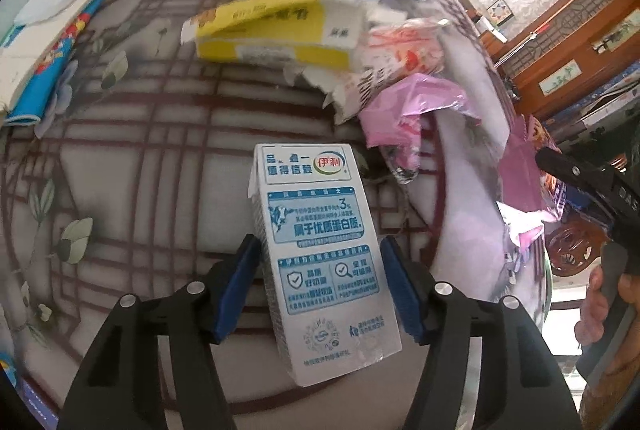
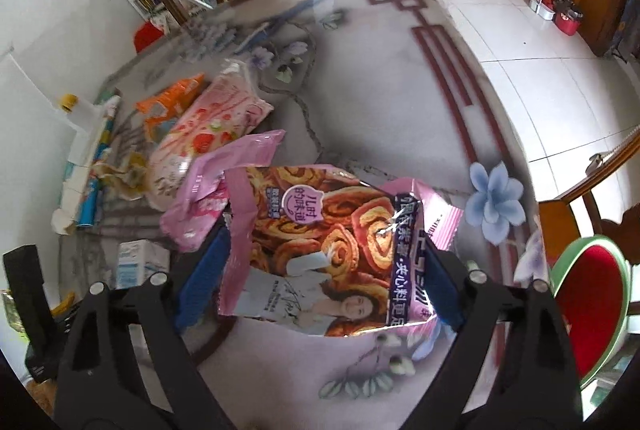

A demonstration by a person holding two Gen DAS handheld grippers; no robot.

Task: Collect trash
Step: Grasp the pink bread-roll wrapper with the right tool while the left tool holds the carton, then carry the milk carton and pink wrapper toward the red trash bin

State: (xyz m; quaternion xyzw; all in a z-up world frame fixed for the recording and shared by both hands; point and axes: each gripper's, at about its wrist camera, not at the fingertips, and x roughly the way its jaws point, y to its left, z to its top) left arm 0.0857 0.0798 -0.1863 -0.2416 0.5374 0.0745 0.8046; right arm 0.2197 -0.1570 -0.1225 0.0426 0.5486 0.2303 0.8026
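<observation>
A white and blue milk carton [image 1: 320, 262] stands tilted on the patterned table top [image 1: 160, 149]. My left gripper [image 1: 320, 244] is shut on it, with a blue pad against each side. The same milk carton [image 2: 140, 262] shows at the left of the right wrist view. A pink snack bag printed with swirl pastries [image 2: 320, 250] lies crumpled between the blue pads of my right gripper [image 2: 325, 234], which touch its two edges. Behind the snack bag lie a pink wrapper [image 2: 208, 197], a strawberry-print bag [image 2: 208, 133] and an orange wrapper [image 2: 176, 101]. A torn yellow box [image 1: 272, 29] lies beyond the carton.
Books and papers [image 1: 48, 41] are stacked along the table's far left edge. The table rim curves away on the right, with tiled floor [image 2: 540, 69] beyond it. A red and green chair seat [image 2: 588, 302] and a wooden chair [image 2: 568, 213] stand near that rim. A hand [image 1: 600, 302] holds the other tool.
</observation>
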